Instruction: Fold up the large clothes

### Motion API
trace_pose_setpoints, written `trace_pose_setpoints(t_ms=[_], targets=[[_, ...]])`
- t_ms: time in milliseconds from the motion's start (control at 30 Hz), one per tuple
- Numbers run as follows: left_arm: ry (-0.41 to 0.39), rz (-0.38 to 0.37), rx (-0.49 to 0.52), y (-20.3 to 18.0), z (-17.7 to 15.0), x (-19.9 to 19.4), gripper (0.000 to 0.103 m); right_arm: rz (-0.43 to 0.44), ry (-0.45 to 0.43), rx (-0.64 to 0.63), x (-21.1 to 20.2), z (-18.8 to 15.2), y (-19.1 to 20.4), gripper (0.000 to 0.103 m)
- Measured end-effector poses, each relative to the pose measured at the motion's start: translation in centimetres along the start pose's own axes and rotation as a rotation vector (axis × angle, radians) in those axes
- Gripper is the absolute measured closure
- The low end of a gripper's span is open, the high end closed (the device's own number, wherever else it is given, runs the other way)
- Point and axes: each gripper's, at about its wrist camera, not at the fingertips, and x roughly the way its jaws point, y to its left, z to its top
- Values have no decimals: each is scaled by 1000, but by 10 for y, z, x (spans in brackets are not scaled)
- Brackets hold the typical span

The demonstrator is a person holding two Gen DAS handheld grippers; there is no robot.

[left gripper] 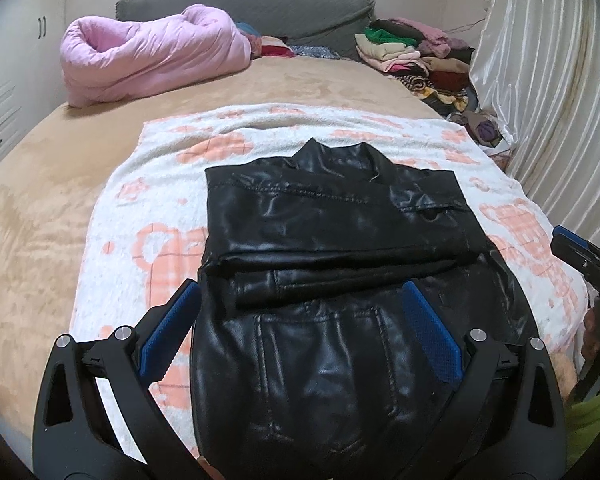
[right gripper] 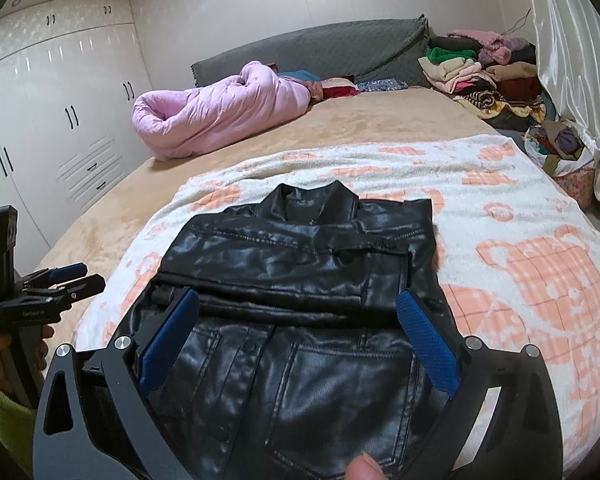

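A black leather jacket (left gripper: pixel 332 232) lies on a white and peach blanket (left gripper: pixel 148 208), collar at the far end, with its sides and sleeves folded in across the middle. My left gripper (left gripper: pixel 300 286) is open above the jacket's near left part, blue pads (left gripper: pixel 168 328) wide apart with nothing between them. My right gripper (right gripper: pixel 296 296) is open too, hovering over the jacket (right gripper: pixel 300 264) at its near right part. Each gripper shows at the edge of the other's view: right gripper (left gripper: pixel 576 252), left gripper (right gripper: pixel 60 280).
The blanket (right gripper: pixel 500 216) covers a tan bed (left gripper: pixel 36 208). A rolled pink quilt (left gripper: pixel 148 60) lies at the far left, and stacked clothes (left gripper: pixel 416 56) at the far right by a pale curtain (left gripper: pixel 548 92). White wardrobes (right gripper: pixel 60 92) line the left wall. A bag of clothes (right gripper: pixel 560 148) sits beside the bed.
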Motion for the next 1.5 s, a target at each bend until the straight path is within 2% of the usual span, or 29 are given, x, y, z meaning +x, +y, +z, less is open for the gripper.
trace_pose_setpoints(t_ms=[467,867,1500], targets=[[55,18,-12,8,-24,1,10,-3,28,-17,-11,-25,-4,4],[114,48,-43,25,-49,3,10,-29,68,8,-20,-47,-25,4],[241,53,-63,46,-97,19,10,-121,229,22,-14,-107,-67,4]])
